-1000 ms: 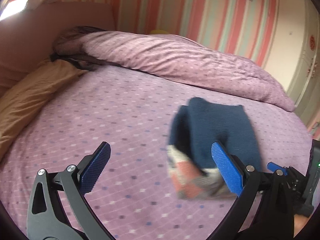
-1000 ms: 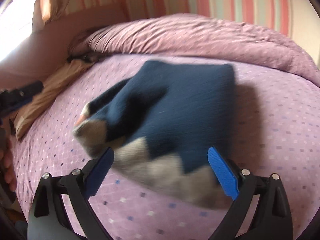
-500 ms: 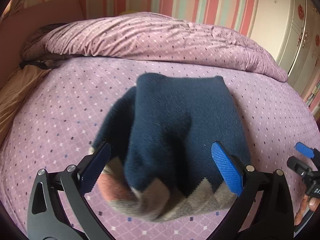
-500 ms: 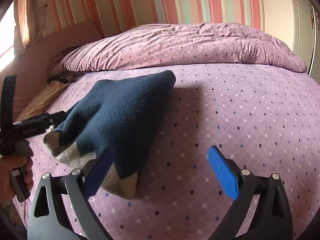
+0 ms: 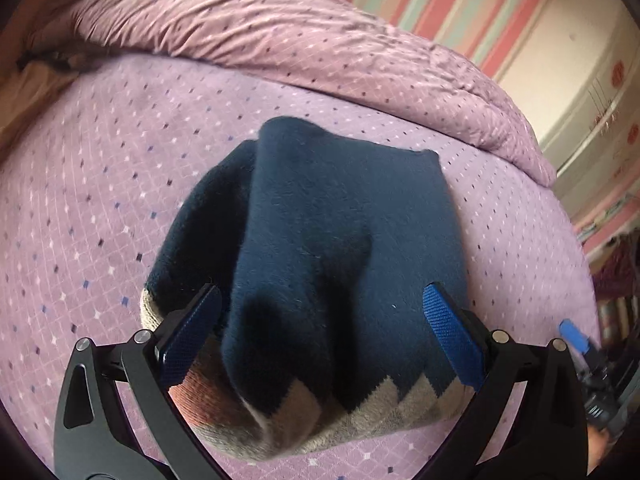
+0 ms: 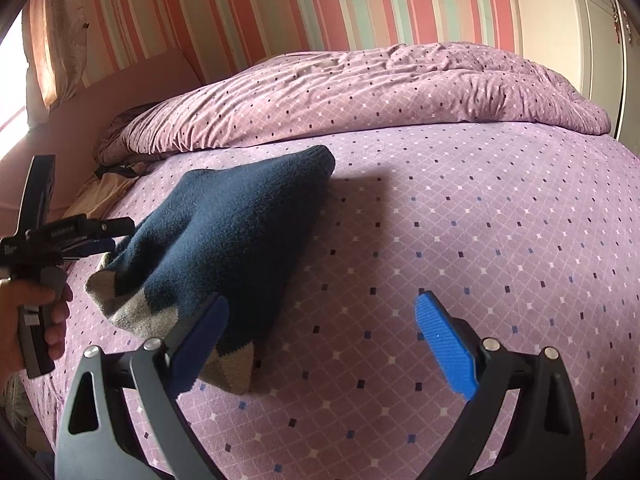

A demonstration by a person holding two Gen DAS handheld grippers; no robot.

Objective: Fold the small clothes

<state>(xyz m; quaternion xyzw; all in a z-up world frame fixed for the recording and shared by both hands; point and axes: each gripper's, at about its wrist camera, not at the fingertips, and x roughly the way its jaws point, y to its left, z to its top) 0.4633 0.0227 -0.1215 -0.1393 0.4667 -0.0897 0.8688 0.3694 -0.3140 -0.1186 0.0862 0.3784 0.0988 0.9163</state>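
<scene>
A dark blue sweater [image 5: 340,264] with a grey zigzag hem lies folded on the purple bedsheet [image 6: 480,240], in front of the rumpled duvet [image 6: 360,92]. The left gripper [image 5: 320,336] hangs over the sweater's hem, jaws spread wide on either side, gripping nothing. The right gripper [image 6: 320,336] sits just right of the sweater, jaws wide apart and empty.

— Bright in here, isn't it?
— Daylight from the window [image 6: 12,92] on the left, blown out white. The sweater [image 6: 236,236] throws a soft shadow rightward across the bed [image 6: 480,240].
— Sharp?
— Mostly. Fisheye bends the edges, corners go black, and the left view's right rim smears.
</scene>
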